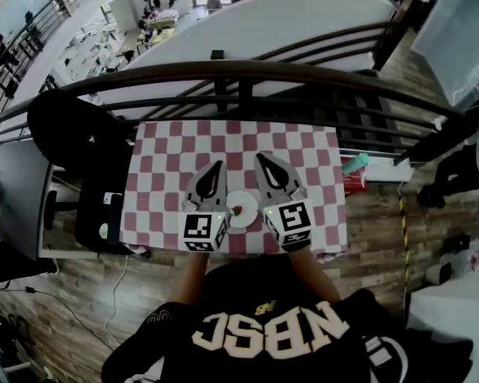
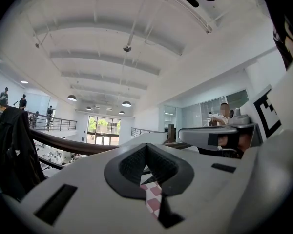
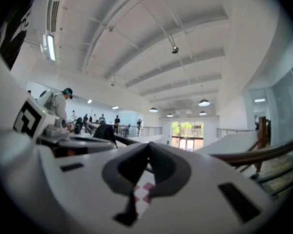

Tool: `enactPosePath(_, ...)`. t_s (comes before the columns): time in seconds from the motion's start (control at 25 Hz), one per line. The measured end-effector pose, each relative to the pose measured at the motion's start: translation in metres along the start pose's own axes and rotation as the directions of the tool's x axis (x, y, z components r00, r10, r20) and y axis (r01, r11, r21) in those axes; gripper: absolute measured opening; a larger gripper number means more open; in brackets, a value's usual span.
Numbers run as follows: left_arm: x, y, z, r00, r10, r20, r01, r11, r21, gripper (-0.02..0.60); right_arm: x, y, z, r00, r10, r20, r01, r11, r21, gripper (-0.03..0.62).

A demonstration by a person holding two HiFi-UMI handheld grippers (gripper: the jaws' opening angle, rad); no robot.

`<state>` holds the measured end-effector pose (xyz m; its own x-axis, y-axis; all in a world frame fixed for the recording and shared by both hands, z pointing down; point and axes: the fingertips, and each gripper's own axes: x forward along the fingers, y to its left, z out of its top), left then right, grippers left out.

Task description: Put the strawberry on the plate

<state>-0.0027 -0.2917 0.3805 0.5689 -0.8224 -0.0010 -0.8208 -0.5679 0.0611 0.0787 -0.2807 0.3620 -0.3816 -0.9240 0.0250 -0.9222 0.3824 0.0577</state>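
Note:
On the red-and-white checked table [image 1: 303,146], a small white plate [image 1: 248,205] lies near the front edge with the strawberry [image 1: 236,211] on it. The plate sits between my two grippers. My left gripper [image 1: 218,166] lies to the plate's left, its tip pointing away from me, and it is shut with nothing in it. My right gripper [image 1: 260,159] lies to the plate's right, also shut and empty. In the left gripper view the jaws [image 2: 146,146] meet over the cloth, and the right gripper view shows the same [image 3: 148,145]. Neither gripper view shows the strawberry.
A dark curved railing [image 1: 239,74] runs just behind the table, with a drop beyond it. A black chair with a jacket [image 1: 68,134] and a phone [image 1: 112,214] on a dark seat stand to the left. A red can with a teal top [image 1: 354,174] stands off the right edge.

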Motion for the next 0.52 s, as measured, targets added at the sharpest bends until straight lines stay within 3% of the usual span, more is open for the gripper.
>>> enactPosePath(0.52,0.011,0.010,-0.004,0.999,0.027,-0.021,-0.027,1.000,0.003,0.014,0.017,0.001,0.002,0.999,0.041,0.014,-0.041,0.999,-0.003,0.018)
